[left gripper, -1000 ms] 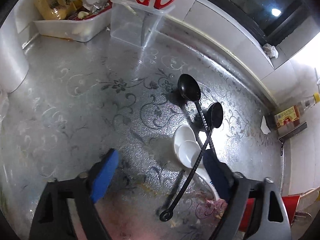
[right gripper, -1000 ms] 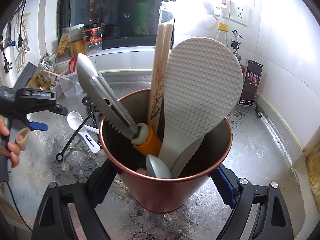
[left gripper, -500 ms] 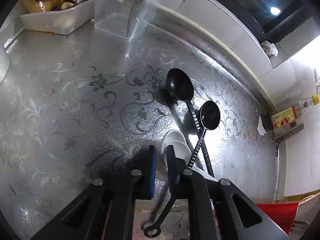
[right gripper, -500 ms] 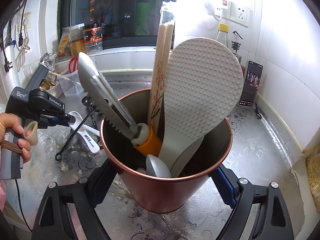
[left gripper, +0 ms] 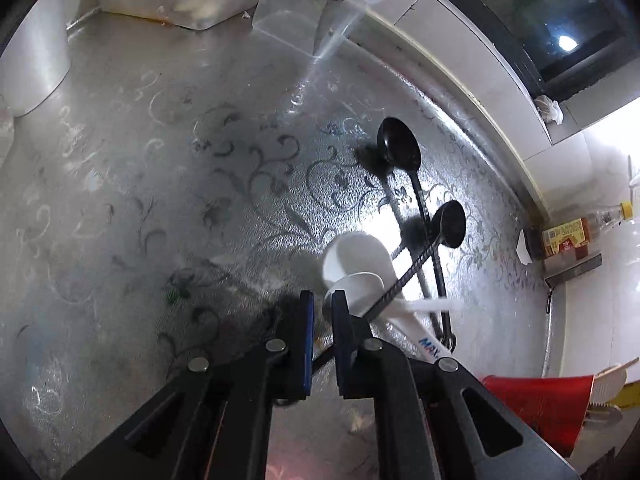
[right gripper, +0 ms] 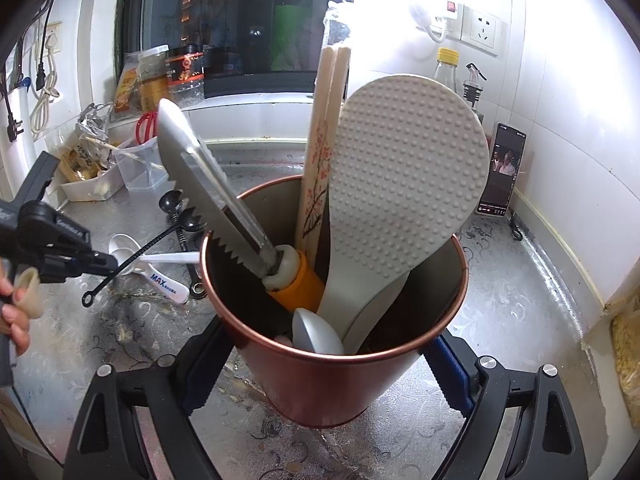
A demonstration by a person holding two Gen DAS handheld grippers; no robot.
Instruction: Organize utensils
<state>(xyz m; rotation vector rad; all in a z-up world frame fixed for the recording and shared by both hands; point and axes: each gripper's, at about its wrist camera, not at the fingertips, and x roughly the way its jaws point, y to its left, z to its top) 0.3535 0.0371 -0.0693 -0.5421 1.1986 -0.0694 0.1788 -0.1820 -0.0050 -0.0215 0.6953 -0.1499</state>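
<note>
Utensils: black spoon (left gripper: 404,284) lifted, tilted over the white spoons (left gripper: 356,268) at 9 o'clock of the copper cup (right gripper: 332,368) | left gripper (left gripper: 320,312) clenched on its thin handle | right gripper (right gripper: 320,364) grasping the cup | step: pickup | next: you carry it toward 3 o'clock, drop handle-first into the cup.
</note>
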